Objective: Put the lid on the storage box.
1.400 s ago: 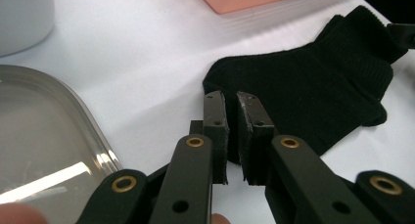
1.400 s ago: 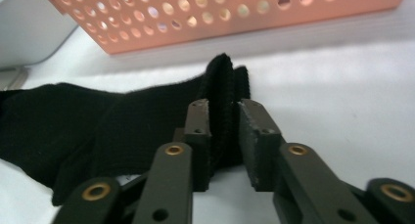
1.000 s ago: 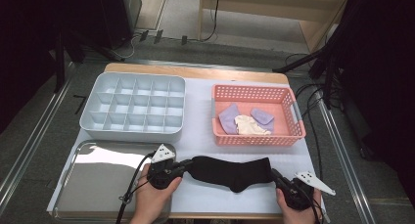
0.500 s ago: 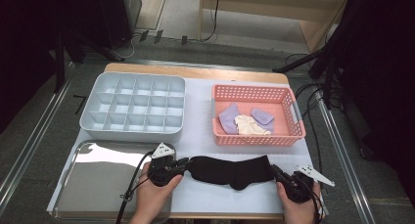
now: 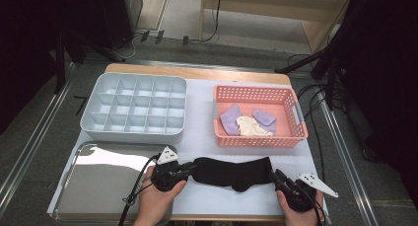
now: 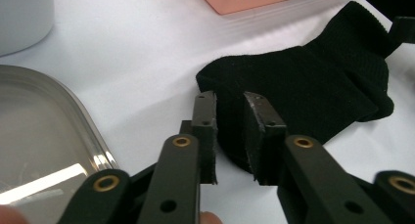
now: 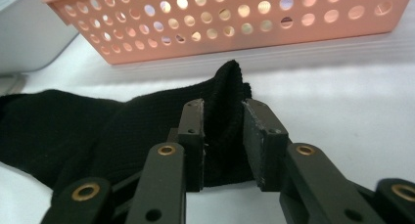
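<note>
So the black sock point(image 5: 231, 172) is lying flat along the near edge of the bench point(image 5: 202, 132), stretched out sideways, roughly at 6 o'clock from the middle of the white cover. It's a soft ribbed knit, matte, with the heel bulging toward the near edge and the cuff end on the right.

The left gripper point(image 5: 185, 170) sits at the sock's 9 o'clock end. In the left gripper view its jaws have just been closing a bit but there's a narrow gap left, with the toe end of the sock between them and no real pinch on the fabric. The right gripper point(image 5: 277, 178) is at the 3 o'clock end; its jaws have just been opening, and in the right gripper view the cuff stands up as a little fold between the pads, which sit slightly apart from it.

Other stuff: a shiny steel tray point(image 5: 88, 186) with rounded corners at 9 o'clock of the sock, a pale grey plastic organiser point(image 5: 133, 132) split into square cells at 11 o'clock, and a salmon-pink perforated plastic basket point(image 5: 261, 139) at 1 o'clock holding two lilac socks point(image 5: 229, 119) and a cream one point(image 5: 250, 127).
</note>
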`<state>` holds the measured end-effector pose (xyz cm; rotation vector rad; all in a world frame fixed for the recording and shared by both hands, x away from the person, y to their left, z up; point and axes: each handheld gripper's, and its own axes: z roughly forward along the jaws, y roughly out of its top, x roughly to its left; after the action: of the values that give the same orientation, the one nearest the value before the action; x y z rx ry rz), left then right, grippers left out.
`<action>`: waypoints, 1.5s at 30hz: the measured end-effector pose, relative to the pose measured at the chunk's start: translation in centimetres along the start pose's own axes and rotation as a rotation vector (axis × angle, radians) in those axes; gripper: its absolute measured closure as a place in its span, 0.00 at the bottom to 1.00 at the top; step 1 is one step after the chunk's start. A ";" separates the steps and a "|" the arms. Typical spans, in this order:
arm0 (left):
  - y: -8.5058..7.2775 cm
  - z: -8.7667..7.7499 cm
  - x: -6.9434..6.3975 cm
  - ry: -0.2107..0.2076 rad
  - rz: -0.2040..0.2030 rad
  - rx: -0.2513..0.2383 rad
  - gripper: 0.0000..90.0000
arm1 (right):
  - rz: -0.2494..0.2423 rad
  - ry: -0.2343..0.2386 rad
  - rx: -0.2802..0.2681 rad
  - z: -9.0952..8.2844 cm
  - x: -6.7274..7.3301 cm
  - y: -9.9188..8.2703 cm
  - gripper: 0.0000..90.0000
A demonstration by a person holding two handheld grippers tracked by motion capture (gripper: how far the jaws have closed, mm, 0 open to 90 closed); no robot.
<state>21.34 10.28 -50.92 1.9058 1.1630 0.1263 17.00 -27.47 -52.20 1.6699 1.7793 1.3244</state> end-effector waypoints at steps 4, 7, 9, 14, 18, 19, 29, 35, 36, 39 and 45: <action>-0.1 0.2 0.0 -0.005 0.000 0.002 0.90 | -0.022 -0.014 0.029 0.5 0.4 -0.4 0.91; 0.0 0.1 0.1 -0.015 -0.008 -0.004 0.87 | -0.014 -0.009 0.009 0.1 0.4 -0.1 0.87; -0.1 0.2 0.4 -0.023 -0.026 0.004 0.79 | 0.029 -0.011 -0.013 -0.2 -0.2 0.1 0.87; -0.1 0.8 0.0 -0.036 -0.033 0.047 0.62 | 0.076 -0.082 0.043 0.4 -1.8 -0.6 0.88; -0.1 1.2 -1.1 -0.010 0.008 0.055 0.60 | 0.066 -0.017 0.035 0.4 -1.6 -0.5 0.79; -0.1 1.3 -1.2 -0.004 0.016 0.058 0.61 | 0.064 -0.019 0.049 0.5 -1.5 -0.6 0.78; -0.3 1.4 -1.7 -0.005 0.050 0.082 0.92 | -0.002 -0.037 0.069 0.7 -0.6 -0.9 0.96; -0.4 1.1 -1.7 -0.016 0.042 0.089 0.94 | 0.019 -0.056 0.061 0.1 -1.4 -0.6 0.98; -0.5 1.1 -1.7 -0.022 0.044 0.092 0.94 | 0.013 -0.055 0.062 0.2 -1.6 -0.6 0.98; -0.5 1.1 -1.6 -0.026 0.030 0.092 0.92 | 0.028 -0.033 0.065 0.2 -1.8 -0.5 0.89; -0.3 0.1 -1.2 -0.039 -0.006 0.009 0.67 | 0.014 0.004 -0.032 -1.7 -1.1 0.0 0.84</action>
<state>20.55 9.37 -50.82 1.9043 1.1449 0.0797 15.91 -29.10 -51.69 1.6676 1.7425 1.3555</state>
